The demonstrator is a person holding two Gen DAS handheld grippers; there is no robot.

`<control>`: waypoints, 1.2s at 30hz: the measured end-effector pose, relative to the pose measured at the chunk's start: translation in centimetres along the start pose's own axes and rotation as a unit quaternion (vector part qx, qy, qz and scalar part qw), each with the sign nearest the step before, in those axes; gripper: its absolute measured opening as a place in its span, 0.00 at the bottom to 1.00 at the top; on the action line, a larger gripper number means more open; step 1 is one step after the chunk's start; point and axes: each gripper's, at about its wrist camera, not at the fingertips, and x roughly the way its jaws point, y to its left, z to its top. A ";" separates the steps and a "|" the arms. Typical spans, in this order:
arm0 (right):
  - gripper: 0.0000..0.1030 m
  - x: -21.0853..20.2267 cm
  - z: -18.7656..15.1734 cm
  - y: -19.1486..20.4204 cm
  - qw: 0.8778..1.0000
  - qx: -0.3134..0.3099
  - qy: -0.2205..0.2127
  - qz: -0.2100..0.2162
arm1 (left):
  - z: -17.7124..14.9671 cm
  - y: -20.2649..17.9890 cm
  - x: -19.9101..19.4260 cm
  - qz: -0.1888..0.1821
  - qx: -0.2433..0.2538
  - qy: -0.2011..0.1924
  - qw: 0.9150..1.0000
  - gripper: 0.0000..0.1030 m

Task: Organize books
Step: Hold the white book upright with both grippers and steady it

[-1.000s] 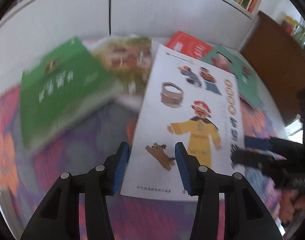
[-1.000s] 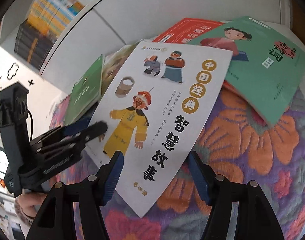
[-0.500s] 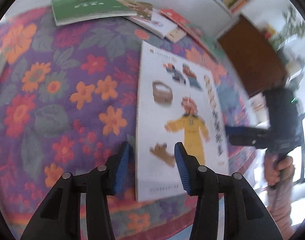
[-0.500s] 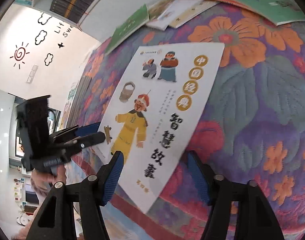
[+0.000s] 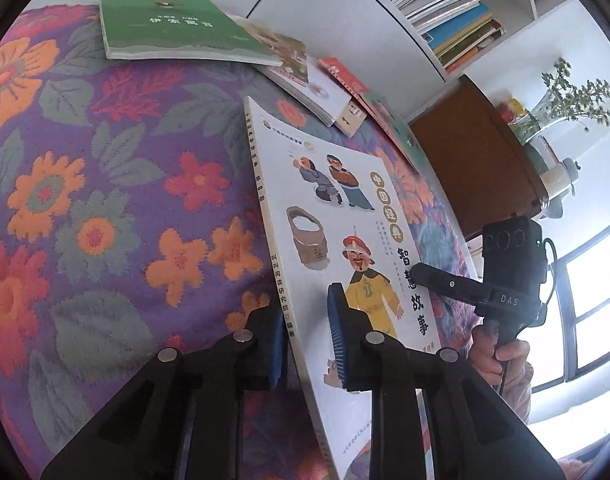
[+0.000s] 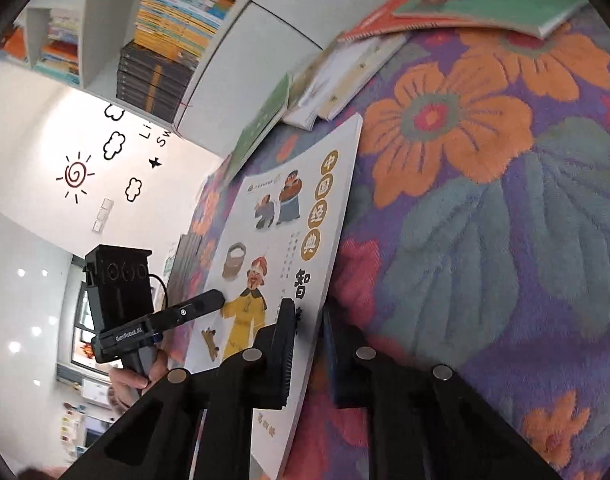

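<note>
Both our tools have just clamped down on the white picture book (image 5: 345,216), which has slid away from the scattered pile toward the near edge and now stands tilted up off the flowered cloth (image 5: 105,200). Nearest, at 6 o'clock in the left wrist view, our left tool (image 5: 307,344) is clenched on the book's spine edge, one pad on the cover and one behind it. In the right wrist view our right tool (image 6: 309,344) grips the opposite long edge at 6 o'clock. Further off, at 11 to 1 o'clock, the green book (image 5: 173,28) and the other loose books (image 5: 321,84) lie overlapped on the cloth; beyond them stands the bookshelf (image 5: 445,12).

We judge the risk is in the two grips: both bite only near one end of a thin, floppy book. If our hands pull apart or twist unevenly, the cover may buckle, crease, or slip from a pad.
</note>
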 end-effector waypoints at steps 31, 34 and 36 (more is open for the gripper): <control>0.14 0.6 0.1 2.2 0.997 -0.056 -0.016 -0.045 | -0.5 -1.2 -0.2 0.046 0.059 -0.042 0.996 0.21; 0.14 0.7 0.1 2.2 0.997 -0.056 -0.016 -0.045 | -0.5 -1.2 -0.1 0.046 0.059 -0.042 0.996 0.21; 0.14 0.7 0.1 2.2 0.997 -0.056 -0.015 -0.045 | -0.5 -1.2 -0.2 0.046 0.058 -0.042 0.996 0.21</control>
